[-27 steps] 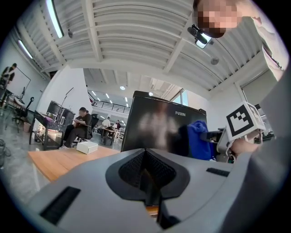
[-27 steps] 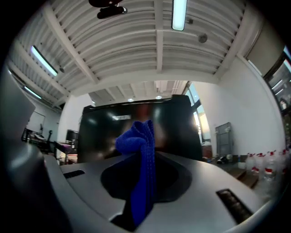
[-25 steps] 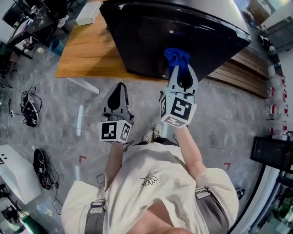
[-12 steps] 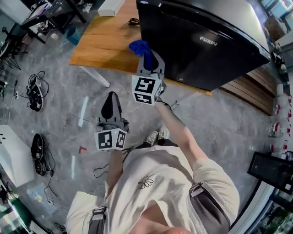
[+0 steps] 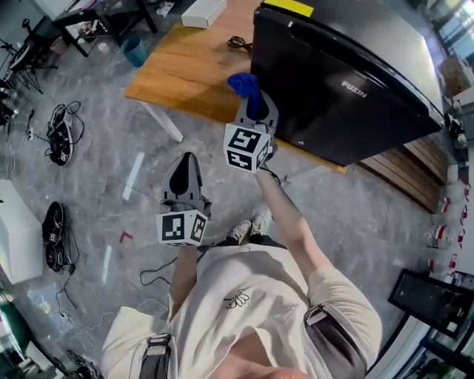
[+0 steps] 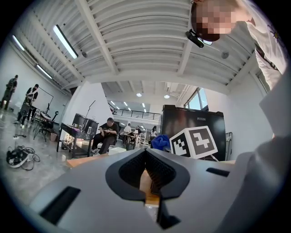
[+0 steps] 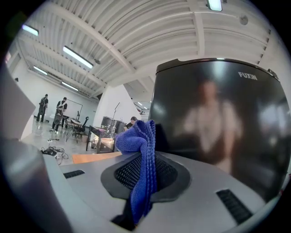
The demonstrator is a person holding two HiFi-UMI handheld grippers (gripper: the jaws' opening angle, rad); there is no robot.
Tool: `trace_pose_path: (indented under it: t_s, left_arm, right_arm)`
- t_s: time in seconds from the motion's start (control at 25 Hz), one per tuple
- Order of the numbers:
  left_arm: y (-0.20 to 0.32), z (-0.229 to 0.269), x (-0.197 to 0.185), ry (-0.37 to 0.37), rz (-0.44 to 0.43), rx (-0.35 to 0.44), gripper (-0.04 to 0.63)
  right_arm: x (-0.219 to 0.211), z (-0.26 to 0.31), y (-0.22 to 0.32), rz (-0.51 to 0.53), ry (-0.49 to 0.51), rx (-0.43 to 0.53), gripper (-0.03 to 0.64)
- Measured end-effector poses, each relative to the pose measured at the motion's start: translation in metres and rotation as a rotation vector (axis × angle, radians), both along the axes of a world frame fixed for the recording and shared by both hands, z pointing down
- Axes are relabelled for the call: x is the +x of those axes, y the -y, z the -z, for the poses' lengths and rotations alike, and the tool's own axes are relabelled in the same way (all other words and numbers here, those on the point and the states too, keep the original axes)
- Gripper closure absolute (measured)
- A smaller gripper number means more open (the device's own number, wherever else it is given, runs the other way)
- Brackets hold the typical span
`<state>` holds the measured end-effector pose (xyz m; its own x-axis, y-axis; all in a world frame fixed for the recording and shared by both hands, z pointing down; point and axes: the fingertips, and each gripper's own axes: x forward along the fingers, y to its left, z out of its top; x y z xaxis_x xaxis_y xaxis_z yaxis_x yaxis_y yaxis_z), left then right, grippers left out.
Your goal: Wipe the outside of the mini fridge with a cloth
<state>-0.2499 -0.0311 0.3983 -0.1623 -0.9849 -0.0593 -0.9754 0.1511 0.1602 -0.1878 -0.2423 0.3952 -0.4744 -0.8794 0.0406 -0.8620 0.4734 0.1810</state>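
Note:
The black mini fridge (image 5: 348, 81) stands on a low wooden platform (image 5: 189, 66). My right gripper (image 5: 255, 105) is shut on a blue cloth (image 5: 243, 83), which bunches out above the jaws just off the fridge's left front corner. In the right gripper view the cloth (image 7: 142, 150) hangs between the shut jaws of the right gripper (image 7: 144, 175), with the glossy fridge door (image 7: 218, 123) close behind. Lower down and to the left, over the floor, my left gripper (image 5: 185, 174) is shut and holds nothing. The left gripper (image 6: 148, 175) also faces the fridge (image 6: 193, 125).
A white box (image 5: 204, 11) lies on the platform's far edge and a teal cup (image 5: 135, 52) stands beside it. Cables and shoes (image 5: 59, 133) litter the grey floor at left. Wooden slats (image 5: 415, 174) run at right. People sit at desks (image 6: 107, 134) far behind.
My right gripper has carried the cloth from the middle of the fridge's front leftward to its left corner. The left gripper has stayed low and shut.

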Motion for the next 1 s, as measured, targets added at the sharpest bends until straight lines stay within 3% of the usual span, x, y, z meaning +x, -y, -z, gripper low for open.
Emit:
trace_pose_path:
  t_s: [0.48,1.0]
  left_arm:
    - [0.032,0.002,0.041,0.016,-0.14,0.012,0.591]
    - [0.062,0.004,0.092,0.027,-0.288,0.025,0.591]
  right_arm:
    - [0.112,0.017,-0.009,-0.143,0.021,0.024,0.555]
    - [0.285,0.014,-0.008,-0.499,-0.047,0.074,0.555]
